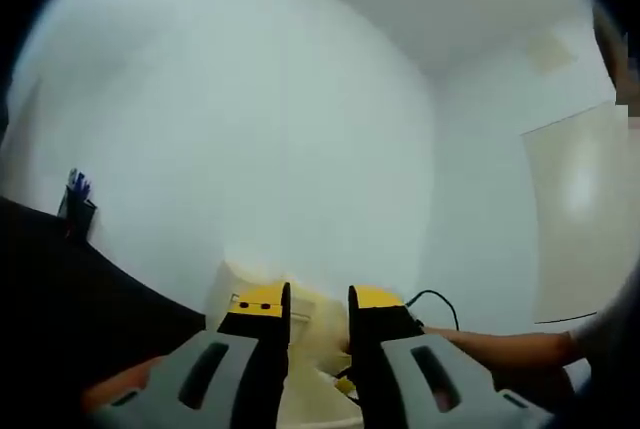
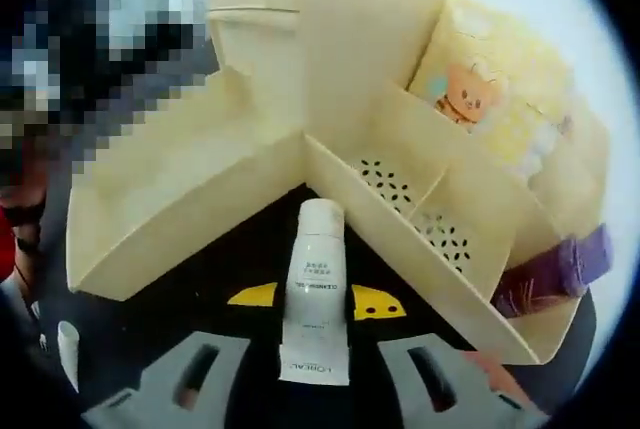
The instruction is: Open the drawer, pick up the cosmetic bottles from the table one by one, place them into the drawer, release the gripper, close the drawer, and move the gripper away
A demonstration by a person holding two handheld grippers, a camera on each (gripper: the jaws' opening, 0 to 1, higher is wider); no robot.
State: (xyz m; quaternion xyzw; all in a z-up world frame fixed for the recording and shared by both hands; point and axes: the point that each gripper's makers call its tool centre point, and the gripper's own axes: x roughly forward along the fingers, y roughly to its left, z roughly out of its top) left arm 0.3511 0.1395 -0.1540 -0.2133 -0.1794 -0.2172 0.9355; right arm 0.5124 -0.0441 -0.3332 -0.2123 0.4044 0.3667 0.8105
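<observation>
White walls face the narrowly parted left tool [image 1: 318, 321], while the right tool [image 2: 314, 301] grips a tube [image 2: 316, 287] over the black table [image 2: 225, 264].

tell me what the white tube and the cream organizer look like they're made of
White tube: likely soft plastic, smooth satin finish, with a flat crimped end and printed lettering. It lies between the right claw jaws; contact is unclear. Cream organizer: seemingly rigid moulded plastic, matte, judging by thin even walls and punched holes in its dividers.
</observation>
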